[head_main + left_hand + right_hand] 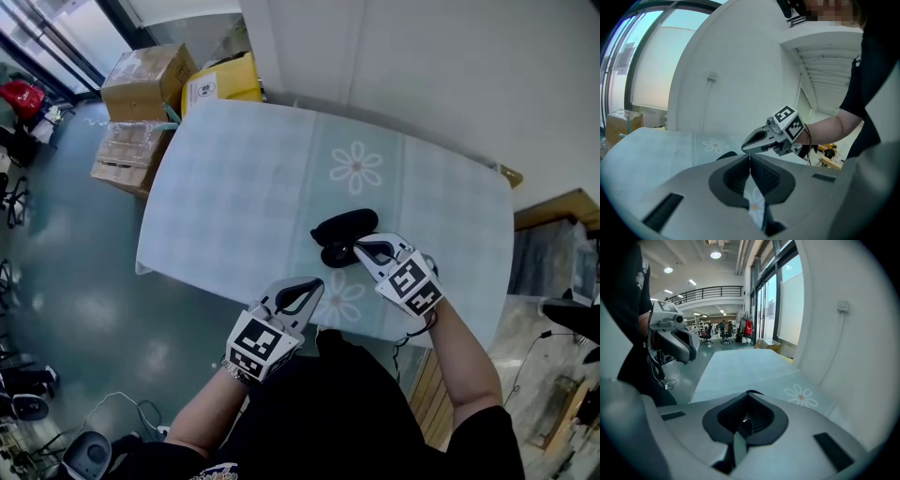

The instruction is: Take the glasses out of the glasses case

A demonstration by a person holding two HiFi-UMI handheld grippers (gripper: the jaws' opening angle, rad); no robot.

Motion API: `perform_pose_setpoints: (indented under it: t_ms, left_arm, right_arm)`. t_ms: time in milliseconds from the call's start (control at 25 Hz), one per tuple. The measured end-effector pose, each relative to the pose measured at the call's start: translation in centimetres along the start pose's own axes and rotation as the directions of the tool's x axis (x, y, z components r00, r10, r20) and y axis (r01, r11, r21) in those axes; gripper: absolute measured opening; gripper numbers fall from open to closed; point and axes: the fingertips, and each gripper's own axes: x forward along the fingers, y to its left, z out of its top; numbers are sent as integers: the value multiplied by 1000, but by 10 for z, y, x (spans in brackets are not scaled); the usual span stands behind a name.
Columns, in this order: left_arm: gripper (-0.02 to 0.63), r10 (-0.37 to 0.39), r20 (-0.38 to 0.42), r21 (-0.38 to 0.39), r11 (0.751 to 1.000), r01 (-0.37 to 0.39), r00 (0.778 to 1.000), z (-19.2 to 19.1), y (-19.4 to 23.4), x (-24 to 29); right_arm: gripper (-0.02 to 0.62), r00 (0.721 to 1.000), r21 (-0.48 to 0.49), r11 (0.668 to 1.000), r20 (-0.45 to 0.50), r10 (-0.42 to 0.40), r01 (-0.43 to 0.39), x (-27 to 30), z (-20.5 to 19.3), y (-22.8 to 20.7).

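Glasses case (345, 226): black, elongated, lying near the middle of the surface (234, 187), towards its near edge. A second dark, rounded part lies against its near side; whether this is an open lid or the glasses cannot be told.

Right gripper (360, 247): jaws brought together at the tips, nothing seen between them in the right gripper view. Tips are at the near right side of the case; contact cannot be confirmed. A thin dark sliver shows just beyond the tips.

Left gripper (315, 286): jaws together at the tips, nothing held; only patterned cloth shows through the slit behind them. It hangs at the near edge of the surface, apart from the case, pointing towards it.

Tablecloth (441, 197): pale blue-green, covers the whole surface, printed with white daisies (356, 168).

Forearms: bare, one behind each gripper; dark short-sleeved top.

Surroundings: white wall (422, 66) along the far side of the surface; brown cardboard boxes (142, 80) and a yellow box (223, 82) on the floor (66, 244) past the far left corner.
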Motion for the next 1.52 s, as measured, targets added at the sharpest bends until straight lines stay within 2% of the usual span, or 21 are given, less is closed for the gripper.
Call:
perform_pose_setpoints:
  t_ms: [320,680,1040,1200,1520]
  left_arm:
    - [29,42,-16,-39,998,-42,999,-10,4,10]
    - [29,92,-31,-90,991,-95,995,-21,4,7]
    - [29,136,-49,-133,981,-141,990,-35,6,-6]
    - [29,144,-47,-144,978,-150,988,-38,3,-5]
    - [29,159,-55,-158,973,-166,986,-42,0,-7]
  right_arm:
    - [23,985,-170,979,-152,84,-109,26,-28,-3]
    - [26,931,-319,912,-334,146,-258,48,-63,-1]
    - [27,884,-404,846,-442,151,-346,68,-81,-2]
    - [60,871,-415,831,-466,156,-370,72,-86,-2]
    - [60,839,-468,776,-526,140,-423,83,-95,-4]
